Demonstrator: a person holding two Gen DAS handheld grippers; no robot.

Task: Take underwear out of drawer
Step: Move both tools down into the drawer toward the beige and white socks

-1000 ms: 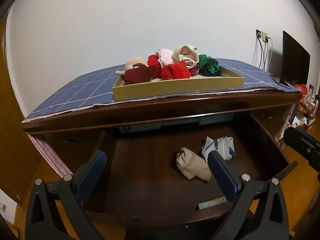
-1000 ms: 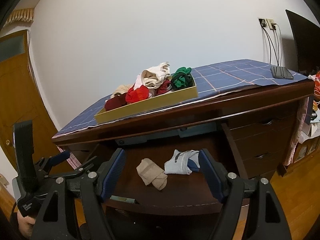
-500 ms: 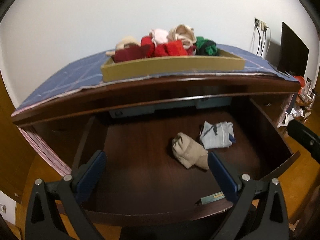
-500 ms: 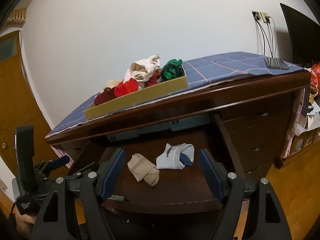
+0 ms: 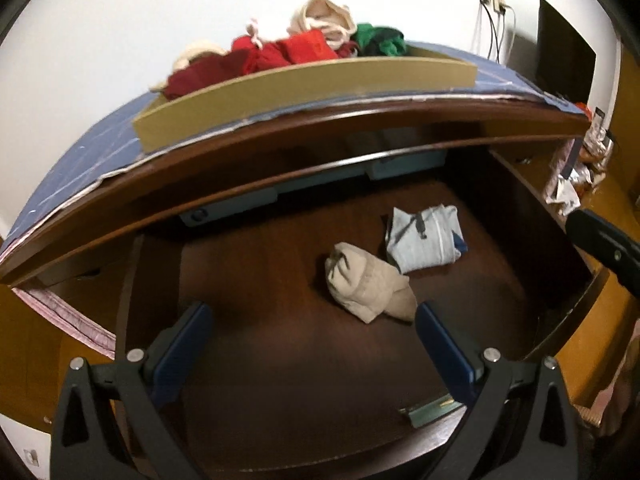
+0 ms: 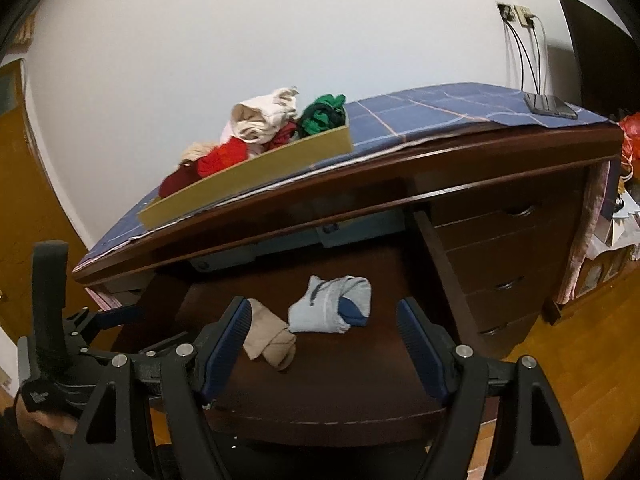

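Note:
The dark wooden drawer (image 5: 280, 360) stands pulled open under the desk top. In it lie a rolled beige underwear (image 5: 368, 282) and a folded light blue-grey underwear (image 5: 426, 238), side by side. Both show in the right wrist view: beige (image 6: 270, 338), blue-grey (image 6: 332, 310). My left gripper (image 5: 312, 354) is open and empty over the drawer's front, its right finger close to the beige roll. My right gripper (image 6: 324, 342) is open and empty, just in front of both pieces.
A yellow-brown tray (image 5: 304, 92) on the blue checked cloth (image 6: 432, 116) holds several rolled underwear. A small card (image 5: 430, 410) lies at the drawer's front. Side drawers (image 6: 504, 260) stand on the right. A phone (image 6: 550, 106) lies on the desk.
Both grippers have moved lower and closer to the open drawer. The two pieces in the drawer look bigger and nearer. Nothing has been taken hold of.

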